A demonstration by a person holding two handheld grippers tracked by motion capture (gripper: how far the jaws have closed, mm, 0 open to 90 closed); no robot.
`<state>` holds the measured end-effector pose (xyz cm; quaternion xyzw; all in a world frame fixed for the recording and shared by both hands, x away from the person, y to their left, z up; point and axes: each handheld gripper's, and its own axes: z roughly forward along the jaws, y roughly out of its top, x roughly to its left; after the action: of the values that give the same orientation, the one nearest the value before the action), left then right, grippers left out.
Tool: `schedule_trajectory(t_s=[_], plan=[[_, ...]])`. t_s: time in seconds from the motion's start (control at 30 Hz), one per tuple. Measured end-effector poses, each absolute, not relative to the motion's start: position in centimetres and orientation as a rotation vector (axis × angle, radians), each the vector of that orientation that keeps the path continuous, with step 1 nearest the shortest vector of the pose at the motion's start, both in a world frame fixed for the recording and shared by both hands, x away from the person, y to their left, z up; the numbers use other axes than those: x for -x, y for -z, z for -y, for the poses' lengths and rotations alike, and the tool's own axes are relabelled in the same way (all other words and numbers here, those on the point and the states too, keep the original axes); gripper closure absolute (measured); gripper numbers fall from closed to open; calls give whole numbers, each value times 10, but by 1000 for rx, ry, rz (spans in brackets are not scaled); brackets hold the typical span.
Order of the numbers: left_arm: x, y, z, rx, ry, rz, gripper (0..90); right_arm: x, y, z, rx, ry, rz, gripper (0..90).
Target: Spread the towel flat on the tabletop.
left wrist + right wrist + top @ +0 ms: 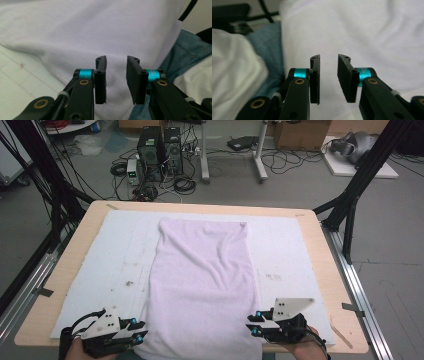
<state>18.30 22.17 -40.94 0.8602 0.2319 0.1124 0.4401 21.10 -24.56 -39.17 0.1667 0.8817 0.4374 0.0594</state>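
My left tongs (141, 332) at near-left corner of lilac towel (202, 285), jaws spread, nothing pinched. My right tongs (253, 325) at towel's near-right corner, jaws also spread, empty. Towel lies flat, lengthwise down mid of white mat (115, 265) on tabletop (70, 245), near edge over tabletop's front.

White mat (120, 265) on wooden table (75, 237); computer towers (160, 152) beyond.

Lab: floor computers (160, 151), tangled cables (182, 184)
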Motion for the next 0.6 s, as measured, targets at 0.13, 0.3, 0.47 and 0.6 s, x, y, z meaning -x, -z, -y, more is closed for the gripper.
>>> schedule_trajectory(t_s=[0.13,0.3,0.47,0.6], plan=[[-209,423,-212,-2166,-306,-596,689,-233,411,234,-545,-1274,-2669,652],[-230,445,-205,-2203,-285,-623,697,-252,438,220,-598,-1150,-2704,711],[-225,443,-207,-2203,-304,-631,879,-254,445,223,-618,-1202,-2708,885],[-216,437,-215,-2196,-319,-635,884,-253,444,222,-600,-1188,-2718,891]])
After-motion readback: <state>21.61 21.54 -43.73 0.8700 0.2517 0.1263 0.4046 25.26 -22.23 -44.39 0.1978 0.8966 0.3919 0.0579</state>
